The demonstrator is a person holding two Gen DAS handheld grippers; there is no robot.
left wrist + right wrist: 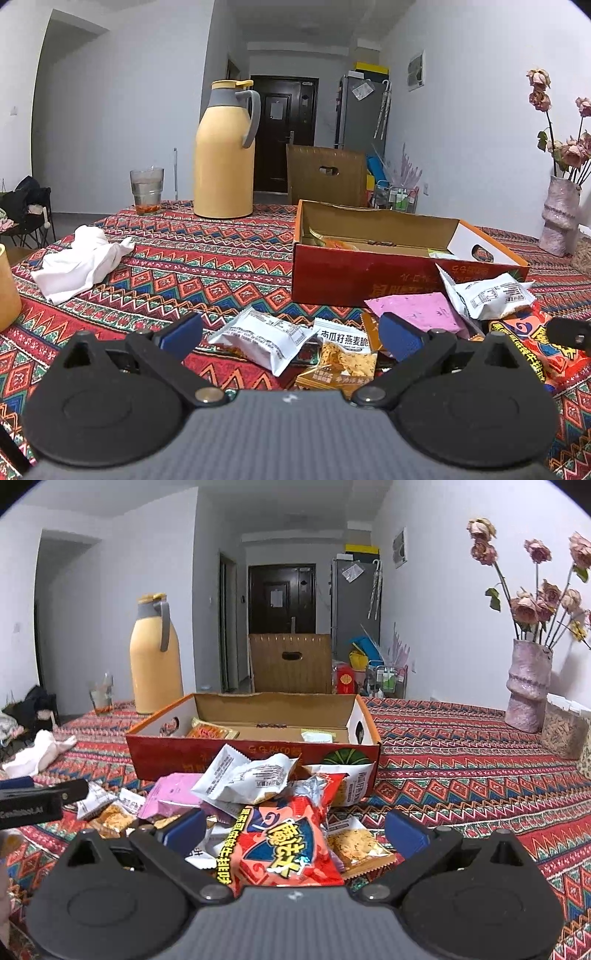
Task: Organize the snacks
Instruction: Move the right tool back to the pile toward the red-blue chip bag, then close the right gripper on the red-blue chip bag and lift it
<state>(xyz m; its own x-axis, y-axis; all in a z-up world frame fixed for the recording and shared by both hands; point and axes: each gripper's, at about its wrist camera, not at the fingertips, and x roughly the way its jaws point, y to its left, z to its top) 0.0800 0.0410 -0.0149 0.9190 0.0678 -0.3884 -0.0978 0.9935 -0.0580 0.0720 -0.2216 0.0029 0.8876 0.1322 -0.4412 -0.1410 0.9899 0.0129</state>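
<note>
A pile of snack packets lies on the patterned tablecloth in front of a red open cardboard box. My left gripper is open just above a white packet and a brown oat-crisp packet. A pink packet and another white packet lie near the box. My right gripper is open over a red-orange packet, with a biscuit packet to its right. The box holds a few packets. The left gripper shows at the left edge of the right wrist view.
A yellow thermos jug and a glass stand at the table's far side. A crumpled white cloth lies at the left. A pink vase of dried roses stands at the right. A cardboard carton stands behind the table.
</note>
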